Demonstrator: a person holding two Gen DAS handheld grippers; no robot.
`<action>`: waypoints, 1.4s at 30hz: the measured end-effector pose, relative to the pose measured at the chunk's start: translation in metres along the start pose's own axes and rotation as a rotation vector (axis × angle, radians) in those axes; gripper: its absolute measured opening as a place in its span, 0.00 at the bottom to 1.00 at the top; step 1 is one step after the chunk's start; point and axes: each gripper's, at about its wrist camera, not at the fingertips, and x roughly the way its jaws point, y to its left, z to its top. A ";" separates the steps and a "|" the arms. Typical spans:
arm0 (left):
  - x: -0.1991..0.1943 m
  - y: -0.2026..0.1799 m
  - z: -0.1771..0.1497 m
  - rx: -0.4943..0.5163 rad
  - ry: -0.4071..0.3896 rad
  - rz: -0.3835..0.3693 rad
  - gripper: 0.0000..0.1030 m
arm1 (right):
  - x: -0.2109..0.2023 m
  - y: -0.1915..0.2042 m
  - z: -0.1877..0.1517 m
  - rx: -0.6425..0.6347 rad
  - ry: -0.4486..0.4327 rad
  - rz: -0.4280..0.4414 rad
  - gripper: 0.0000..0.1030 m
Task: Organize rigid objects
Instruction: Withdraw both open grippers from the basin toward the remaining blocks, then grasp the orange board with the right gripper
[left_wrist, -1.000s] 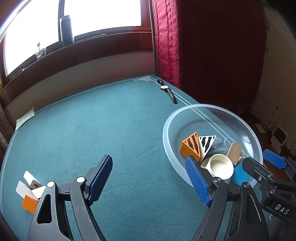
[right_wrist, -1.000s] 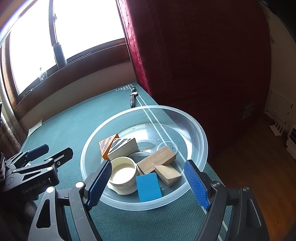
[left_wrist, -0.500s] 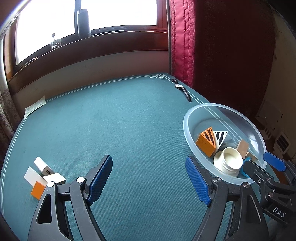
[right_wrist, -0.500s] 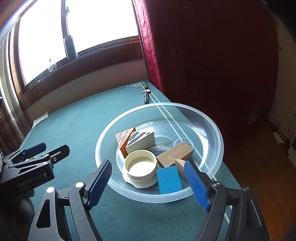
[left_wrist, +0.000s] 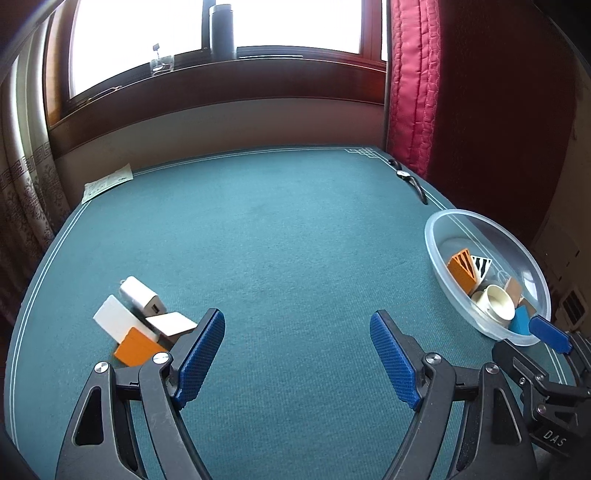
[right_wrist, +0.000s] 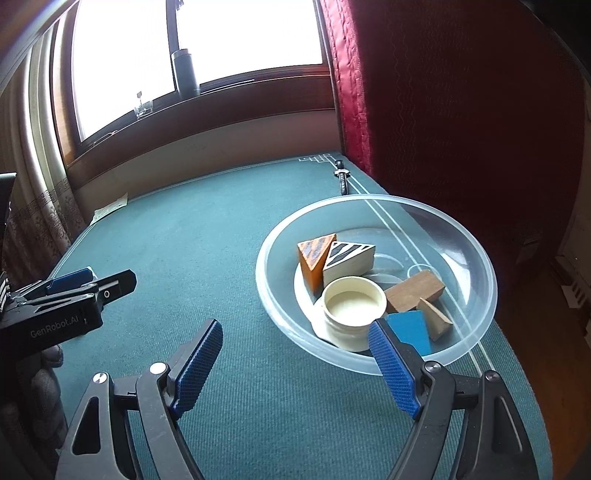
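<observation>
- Both views are being swung left since a second ago, so the clear bowl (left_wrist: 439, 236) is being pushed to the right edge.
- Left gripper (left_wrist: 297, 354) and right gripper (right_wrist: 295, 363) are being kept spread, nothing gripped.
- Blocks (left_wrist: 144, 325) are being left loose on the green table (left_wrist: 280, 236), lower left.

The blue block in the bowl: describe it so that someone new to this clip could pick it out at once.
Find the clear plastic bowl at the right edge of the green table. Among the pieces inside, look at the near side, right of the cream round cup. The blue block lies there, the only plain blue piece beside brown wooden blocks and striped wedges.
</observation>
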 end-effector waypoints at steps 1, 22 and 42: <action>-0.002 0.006 -0.001 -0.010 -0.002 0.007 0.79 | 0.001 0.004 -0.001 -0.005 0.006 0.008 0.82; -0.025 0.143 -0.041 -0.225 0.016 0.203 0.80 | 0.022 0.079 -0.007 -0.106 0.087 0.175 0.83; -0.018 0.190 -0.071 -0.290 0.066 0.222 0.80 | 0.068 0.190 0.001 -0.278 0.196 0.426 0.82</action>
